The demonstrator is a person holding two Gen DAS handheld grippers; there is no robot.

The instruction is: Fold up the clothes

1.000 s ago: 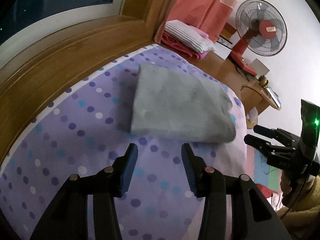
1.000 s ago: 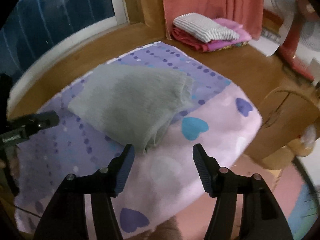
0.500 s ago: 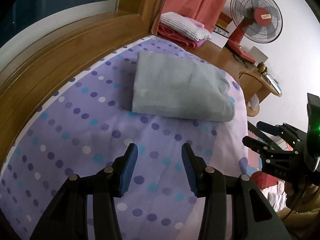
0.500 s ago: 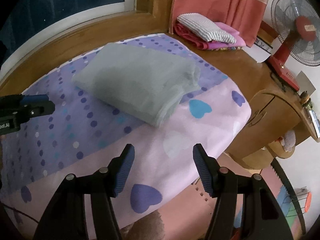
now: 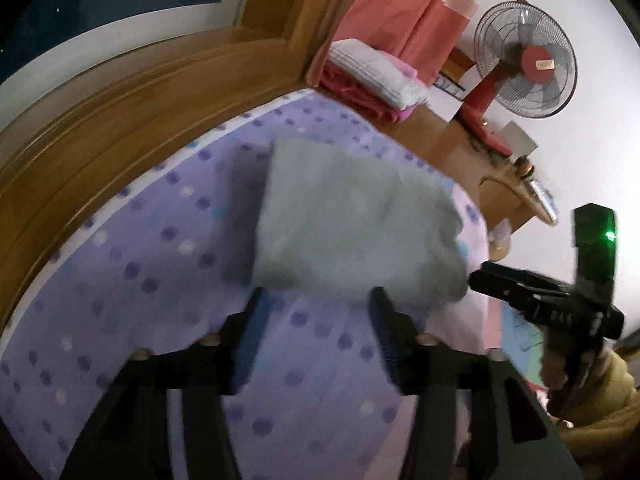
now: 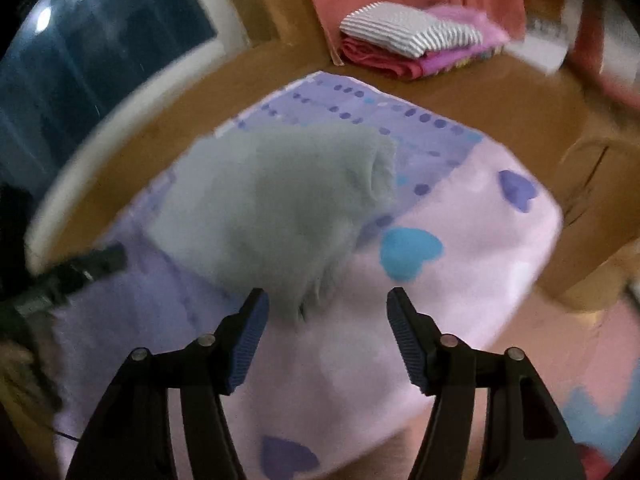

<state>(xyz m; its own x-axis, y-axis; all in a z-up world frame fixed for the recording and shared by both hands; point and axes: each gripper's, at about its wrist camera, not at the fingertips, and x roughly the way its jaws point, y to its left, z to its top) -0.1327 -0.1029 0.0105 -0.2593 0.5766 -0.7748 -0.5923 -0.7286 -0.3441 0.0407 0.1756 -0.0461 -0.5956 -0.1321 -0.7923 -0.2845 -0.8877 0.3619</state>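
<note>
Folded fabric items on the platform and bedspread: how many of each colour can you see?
Grey: 1, the folded garment on the bedspread
White-and-grey striped: 1, top of the corner stack
Pink: 1, in that stack
Red: 1, at the bottom
Total: 4; blur may hide further layers.

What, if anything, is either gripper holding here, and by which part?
Nothing is held. The left gripper and right gripper have just been opening, jaws apart with nothing between them, short of the folded grey garment lying on the bedspread.
</note>
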